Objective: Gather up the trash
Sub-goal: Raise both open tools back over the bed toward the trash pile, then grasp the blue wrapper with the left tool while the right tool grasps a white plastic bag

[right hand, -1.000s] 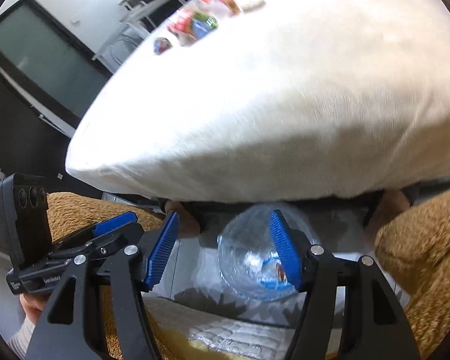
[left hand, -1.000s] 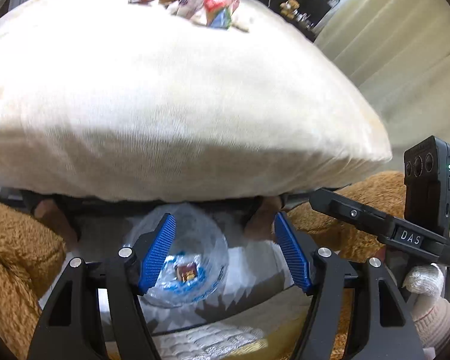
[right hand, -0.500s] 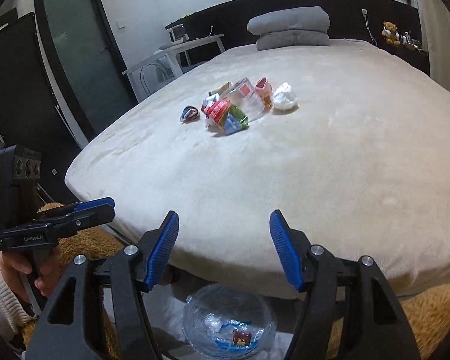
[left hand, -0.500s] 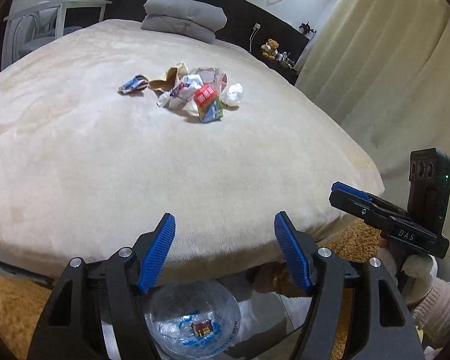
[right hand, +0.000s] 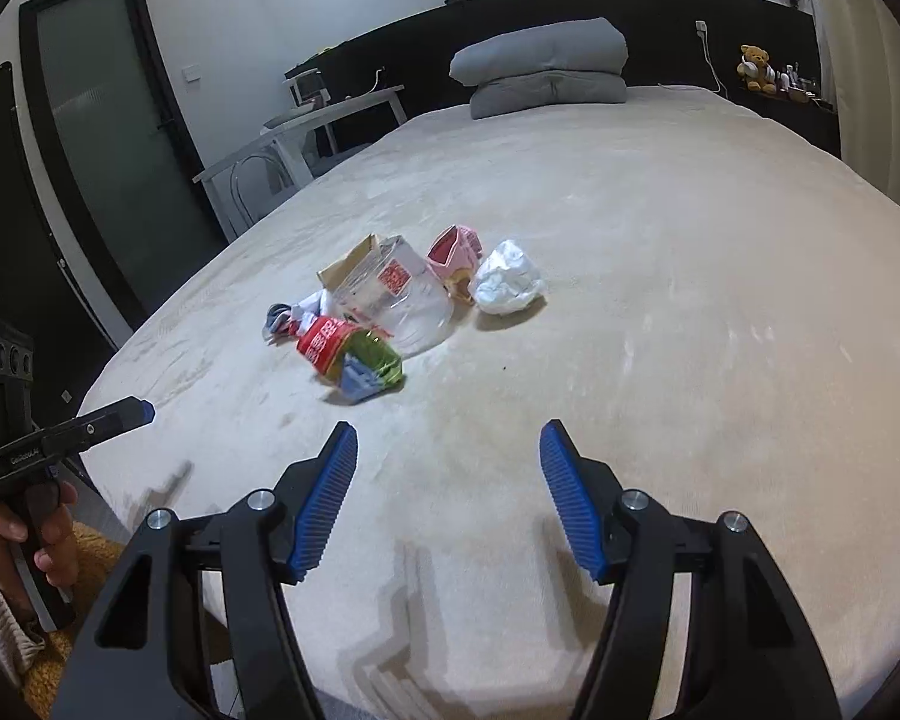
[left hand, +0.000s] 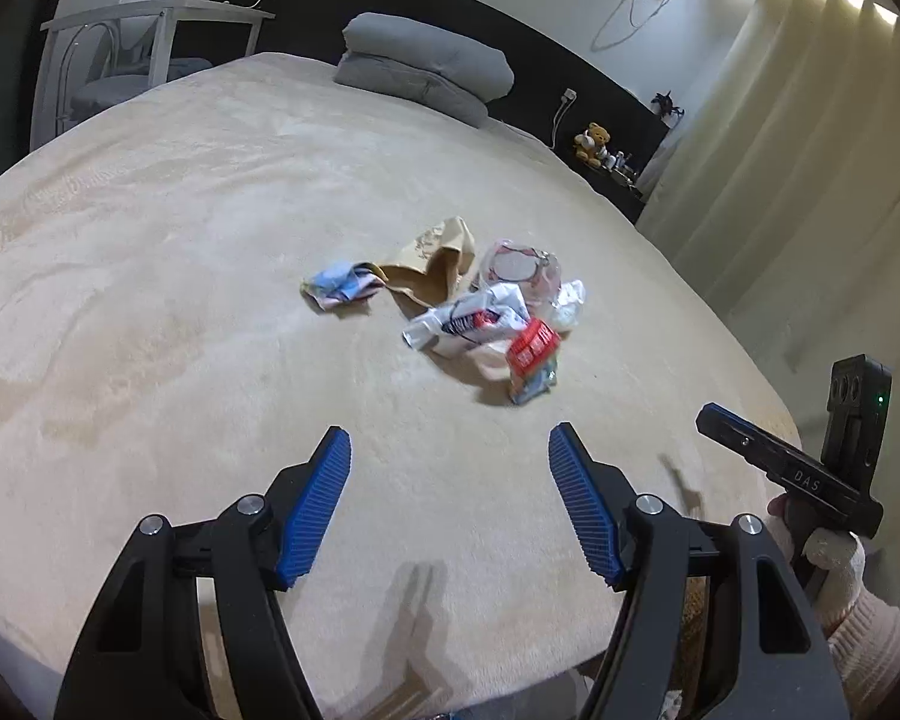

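A pile of trash lies mid-bed on the beige bedspread (left hand: 150, 300): a blue crumpled wrapper (left hand: 337, 285), a brown paper bag (left hand: 432, 264), a white wrapper (left hand: 474, 324), a red packet (left hand: 531, 354), a clear plastic bag (right hand: 402, 294), a pink carton (right hand: 455, 252) and a white paper ball (right hand: 507, 286). My left gripper (left hand: 450, 450) is open and empty, above the bed short of the pile. My right gripper (right hand: 448, 441) is open and empty, also short of the pile; it shows in the left wrist view (left hand: 714, 417).
Folded grey pillows (left hand: 423, 75) lie at the bed's head against a black headboard. A white desk and chair (left hand: 126, 60) stand at the left, curtains (left hand: 810, 150) at the right. A teddy bear (right hand: 756, 67) sits on a shelf. A dark door (right hand: 120, 150) is at the left.
Both grippers have risen from below the bed's foot edge to above the bedspread. The clear bag with trash on the floor has dropped out of view. Both stayed open.
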`<state>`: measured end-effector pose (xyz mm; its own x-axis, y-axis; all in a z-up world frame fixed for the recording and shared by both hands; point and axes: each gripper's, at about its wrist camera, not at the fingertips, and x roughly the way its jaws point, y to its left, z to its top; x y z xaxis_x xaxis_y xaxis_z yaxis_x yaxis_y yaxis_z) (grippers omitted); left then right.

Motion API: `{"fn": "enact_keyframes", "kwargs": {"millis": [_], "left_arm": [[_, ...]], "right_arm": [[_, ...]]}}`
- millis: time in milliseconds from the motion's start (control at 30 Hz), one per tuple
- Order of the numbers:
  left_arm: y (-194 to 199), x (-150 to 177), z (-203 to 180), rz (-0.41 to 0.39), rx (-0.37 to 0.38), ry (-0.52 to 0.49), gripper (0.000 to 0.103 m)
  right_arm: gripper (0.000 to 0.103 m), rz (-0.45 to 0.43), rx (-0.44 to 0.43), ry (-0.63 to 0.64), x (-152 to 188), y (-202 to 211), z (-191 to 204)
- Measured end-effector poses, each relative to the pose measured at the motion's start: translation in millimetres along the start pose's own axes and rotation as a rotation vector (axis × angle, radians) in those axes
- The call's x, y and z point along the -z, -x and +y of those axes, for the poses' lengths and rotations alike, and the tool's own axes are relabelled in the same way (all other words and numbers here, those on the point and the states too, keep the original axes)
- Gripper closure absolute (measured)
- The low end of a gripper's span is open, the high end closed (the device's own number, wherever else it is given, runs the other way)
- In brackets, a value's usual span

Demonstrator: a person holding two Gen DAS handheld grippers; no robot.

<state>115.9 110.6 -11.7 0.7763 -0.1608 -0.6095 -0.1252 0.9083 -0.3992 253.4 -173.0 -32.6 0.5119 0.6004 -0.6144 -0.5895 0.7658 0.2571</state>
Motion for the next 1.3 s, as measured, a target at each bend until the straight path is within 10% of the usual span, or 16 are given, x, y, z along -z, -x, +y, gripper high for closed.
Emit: {"fn": "enact_keyframes", "kwargs": {"millis": [967,1300], "left_arm": [[-156,-90,60,0.133,-0.177,-0.019,0.019],[-158,-91,61,0.129,-0.228,-0.046,0.044]], "right_arm": [[0.03,0.143,-0.107,-0.353,-89,-154,-91],[0.051,0.156,-0.102,-0.303,-86,-147,-81]]}}
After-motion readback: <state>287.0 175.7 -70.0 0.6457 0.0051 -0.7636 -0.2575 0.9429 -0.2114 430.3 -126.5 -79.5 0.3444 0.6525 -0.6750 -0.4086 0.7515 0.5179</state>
